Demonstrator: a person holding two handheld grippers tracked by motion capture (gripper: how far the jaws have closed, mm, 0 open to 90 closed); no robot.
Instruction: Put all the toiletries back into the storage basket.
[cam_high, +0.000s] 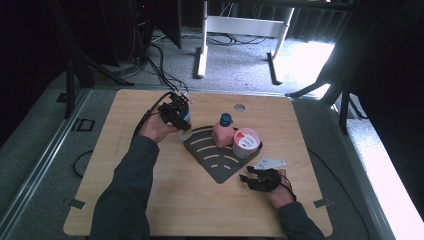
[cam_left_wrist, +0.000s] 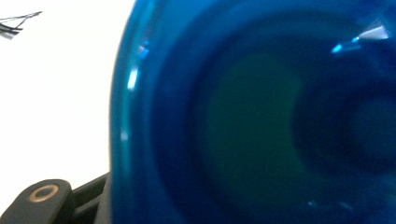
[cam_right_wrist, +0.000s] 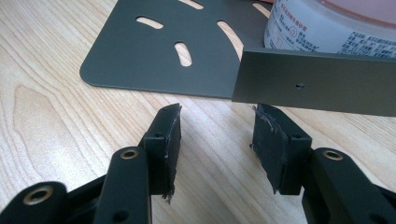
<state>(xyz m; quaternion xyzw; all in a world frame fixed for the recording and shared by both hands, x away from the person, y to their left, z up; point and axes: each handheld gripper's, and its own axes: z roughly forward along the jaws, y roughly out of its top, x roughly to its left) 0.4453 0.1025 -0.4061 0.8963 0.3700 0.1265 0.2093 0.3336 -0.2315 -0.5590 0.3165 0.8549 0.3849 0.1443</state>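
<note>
Left gripper (cam_high: 176, 114) clamps the blue-capped bottle (cam_high: 185, 122) at the rack's (cam_high: 220, 165) far left; next, setting it inside; right gripper (cam_high: 252, 178) rests open

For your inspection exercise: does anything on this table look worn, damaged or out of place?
Yes: the right gripper has frayed pads, ragged at the edges. The pink bottle and tub stand upright on the tray; nothing is spilled.

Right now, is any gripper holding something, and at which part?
The left gripper grips the blue-capped bottle near its top. The right gripper is open and holds nothing.
</note>
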